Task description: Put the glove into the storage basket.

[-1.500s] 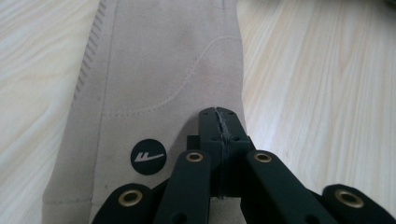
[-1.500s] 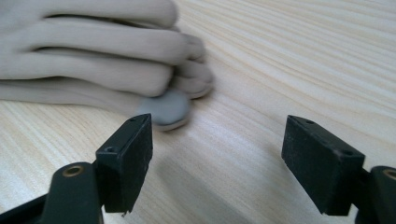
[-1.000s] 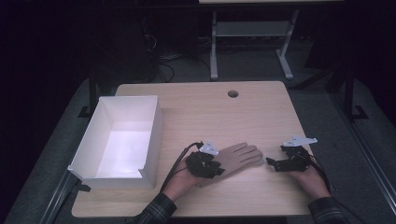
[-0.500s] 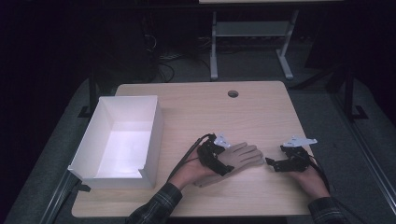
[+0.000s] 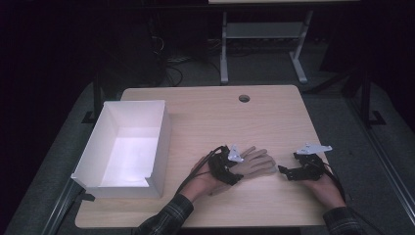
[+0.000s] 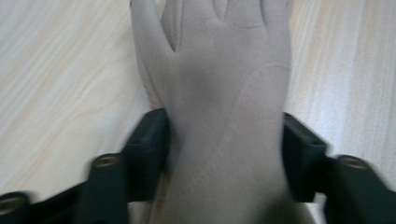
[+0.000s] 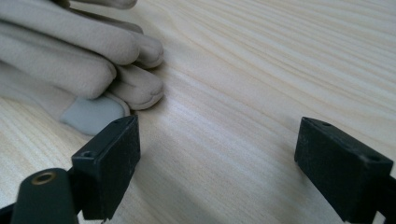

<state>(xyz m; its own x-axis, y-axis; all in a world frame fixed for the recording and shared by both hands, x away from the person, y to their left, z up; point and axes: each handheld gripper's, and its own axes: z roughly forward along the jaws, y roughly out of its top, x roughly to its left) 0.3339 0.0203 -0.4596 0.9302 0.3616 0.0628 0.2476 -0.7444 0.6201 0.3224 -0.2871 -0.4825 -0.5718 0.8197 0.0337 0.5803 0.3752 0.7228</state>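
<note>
High view: the left tool (image 5: 235,165) has slid forward over the glove (image 5: 254,161), its jaws just closing on the cuff.

In the left gripper view, the fingertips of the glove (image 6: 224,70) are cut off by the top edge, and its cuff by the bottom edge. Whether it is pressed by the pads (image 6: 149,140) cannot be told.

Matt soft cloth glove (image 6: 224,93), smooth wood-grain tbl (image 5: 220,117).
</note>
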